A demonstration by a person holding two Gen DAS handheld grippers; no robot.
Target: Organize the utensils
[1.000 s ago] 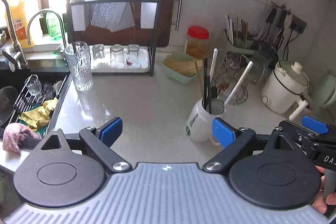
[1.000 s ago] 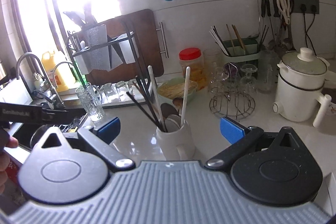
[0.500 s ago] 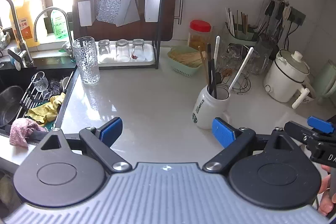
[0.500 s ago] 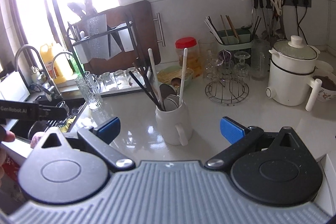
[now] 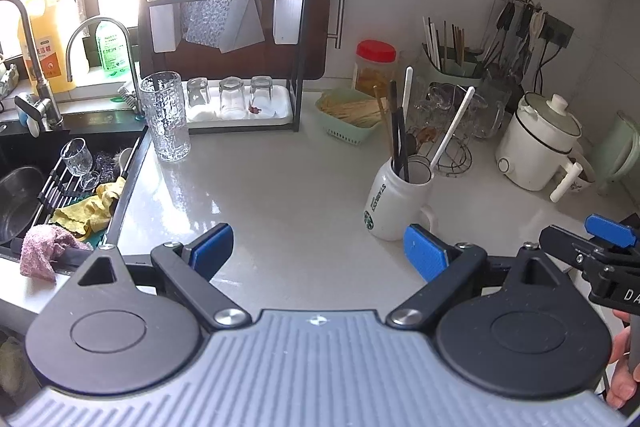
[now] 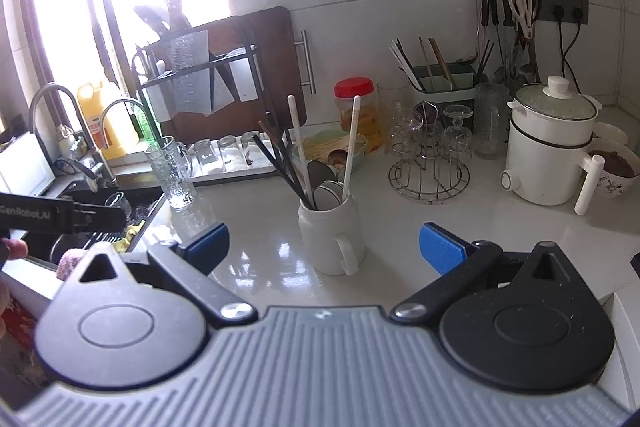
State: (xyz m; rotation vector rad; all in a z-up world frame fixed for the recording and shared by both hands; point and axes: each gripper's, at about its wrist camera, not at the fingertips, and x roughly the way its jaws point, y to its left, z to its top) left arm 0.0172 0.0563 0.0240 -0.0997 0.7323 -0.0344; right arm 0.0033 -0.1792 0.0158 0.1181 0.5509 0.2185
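Both wrist views face backsplash over counter, sharing white mug (image 5: 394, 203) (image 6: 330, 227).

White counter (image 5: 288, 195) bears mug (image 5: 394, 205), tall glass (image 5: 166, 117), pot (image 5: 538, 147).

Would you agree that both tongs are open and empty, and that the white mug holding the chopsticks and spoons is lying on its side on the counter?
Not quite: the white mug stands upright, as the right wrist view shows. Both tongs, left and right, are indeed open and empty.

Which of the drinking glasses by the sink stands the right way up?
The tall textured glass at the sink's edge stands mouth up. The three small glasses on the white tray under the rack are upside down.
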